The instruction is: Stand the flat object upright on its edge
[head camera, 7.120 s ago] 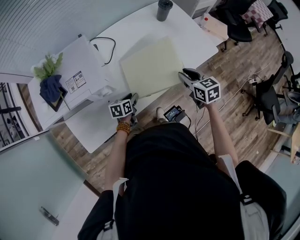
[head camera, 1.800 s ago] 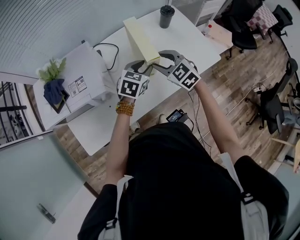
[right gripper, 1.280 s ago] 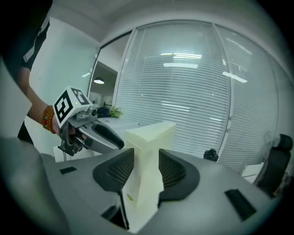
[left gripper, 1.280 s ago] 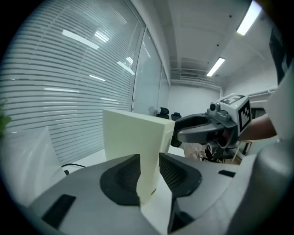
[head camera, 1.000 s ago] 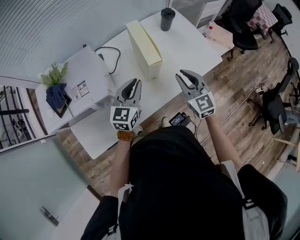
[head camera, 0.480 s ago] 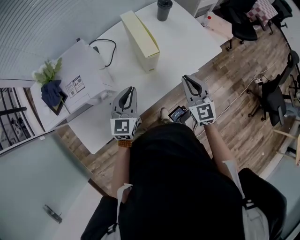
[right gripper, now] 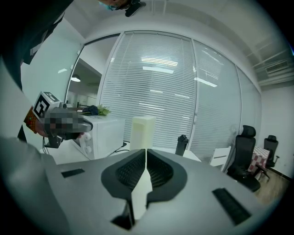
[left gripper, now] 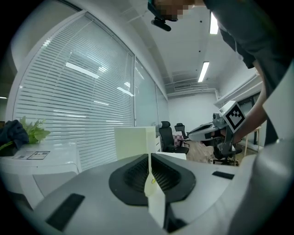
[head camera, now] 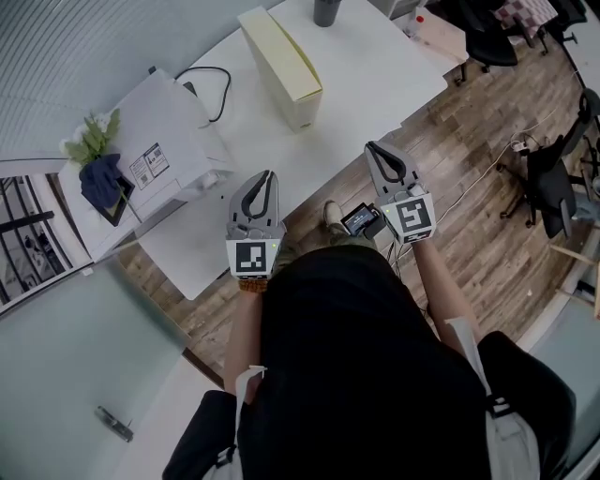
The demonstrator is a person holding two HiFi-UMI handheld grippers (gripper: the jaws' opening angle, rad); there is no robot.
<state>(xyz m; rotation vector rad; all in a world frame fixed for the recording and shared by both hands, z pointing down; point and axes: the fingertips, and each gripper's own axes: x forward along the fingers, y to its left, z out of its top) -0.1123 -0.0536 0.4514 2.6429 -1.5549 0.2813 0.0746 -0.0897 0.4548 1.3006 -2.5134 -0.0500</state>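
The flat object, a pale yellow board (head camera: 281, 56), stands upright on its long edge on the white table (head camera: 375, 75), with nothing holding it. My left gripper (head camera: 265, 175) hangs over the table's near edge, well short of the board. Its jaws have just been closing and are shut with nothing between them. My right gripper (head camera: 372, 147) is off the table's near corner, above the wooden floor, also shut and empty. The left gripper view shows the board (left gripper: 133, 142) upright beyond the shut left gripper (left gripper: 149, 158). In the right gripper view the board (right gripper: 143, 131) rises behind the shut right gripper (right gripper: 145, 153).
A white microwave (head camera: 164, 141) with a plant (head camera: 89, 141) beside it stands at the table's left, and a black cable (head camera: 211, 80) runs behind it. A dark cup (head camera: 326, 11) stands at the far end. A small device (head camera: 359, 220) lies on the floor; office chairs (head camera: 548, 187) are at the right.
Both grippers have drawn back from the board toward the person and their jaws have gone from open to shut. The board has stayed upright on the table.
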